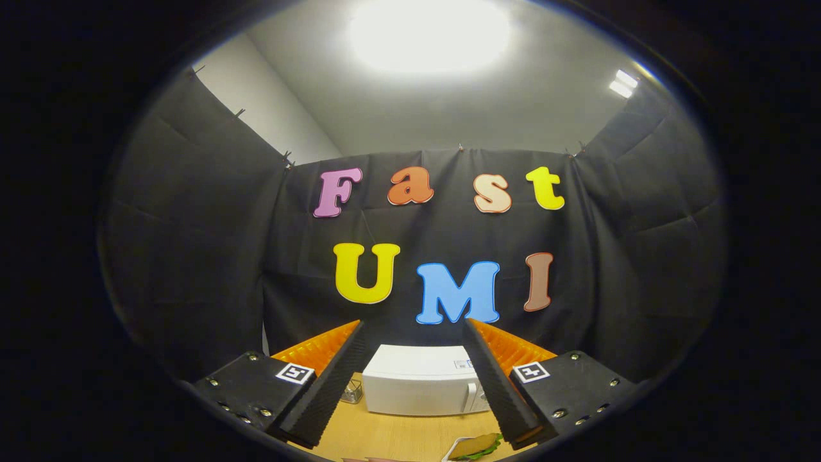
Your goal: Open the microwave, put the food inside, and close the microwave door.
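Gripper view: gripper (414,359) spread before closed microwave (420,380).

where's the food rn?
Gripper view: sandwich lies on the wooden table, near the right finger of the open gripper, in front of the closed microwave.

No legible text or labels.

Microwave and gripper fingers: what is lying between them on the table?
In the gripper view, bare wooden table separates the open gripper from the closed microwave.
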A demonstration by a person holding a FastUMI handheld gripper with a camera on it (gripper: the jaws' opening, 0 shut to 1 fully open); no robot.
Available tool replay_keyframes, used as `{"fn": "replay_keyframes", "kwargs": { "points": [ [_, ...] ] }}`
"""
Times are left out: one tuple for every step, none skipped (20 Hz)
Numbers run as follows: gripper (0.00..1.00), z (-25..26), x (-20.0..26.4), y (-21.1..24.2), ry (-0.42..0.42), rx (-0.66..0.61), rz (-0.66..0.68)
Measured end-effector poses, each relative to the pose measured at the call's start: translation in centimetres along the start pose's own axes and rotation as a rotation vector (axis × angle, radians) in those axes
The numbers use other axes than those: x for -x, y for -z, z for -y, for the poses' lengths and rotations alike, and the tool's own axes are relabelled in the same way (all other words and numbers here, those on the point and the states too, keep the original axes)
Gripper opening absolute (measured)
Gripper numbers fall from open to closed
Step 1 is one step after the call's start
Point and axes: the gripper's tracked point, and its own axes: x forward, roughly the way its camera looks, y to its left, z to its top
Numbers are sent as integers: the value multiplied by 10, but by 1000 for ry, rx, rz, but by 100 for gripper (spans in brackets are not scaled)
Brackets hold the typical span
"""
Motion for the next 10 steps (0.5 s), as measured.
{"fn": "replay_keyframes", "kwargs": {
  "points": [
    [97,3,-5,10,-5,-5,-1],
    [97,7,-11,20,-7,-6,5],
    [97,15,-19,32,3,-2,12],
    [97,24,-28,46,15,7,21],
    [97,30,-39,61,21,21,31],
    [97,36,-51,77,27,33,45],
    [97,43,-63,92,34,37,62],
    [97,49,-75,111,37,44,69],
    [97,56,-88,134,45,52,63],
    [97,68,-101,158,72,52,43]
  ]
}}
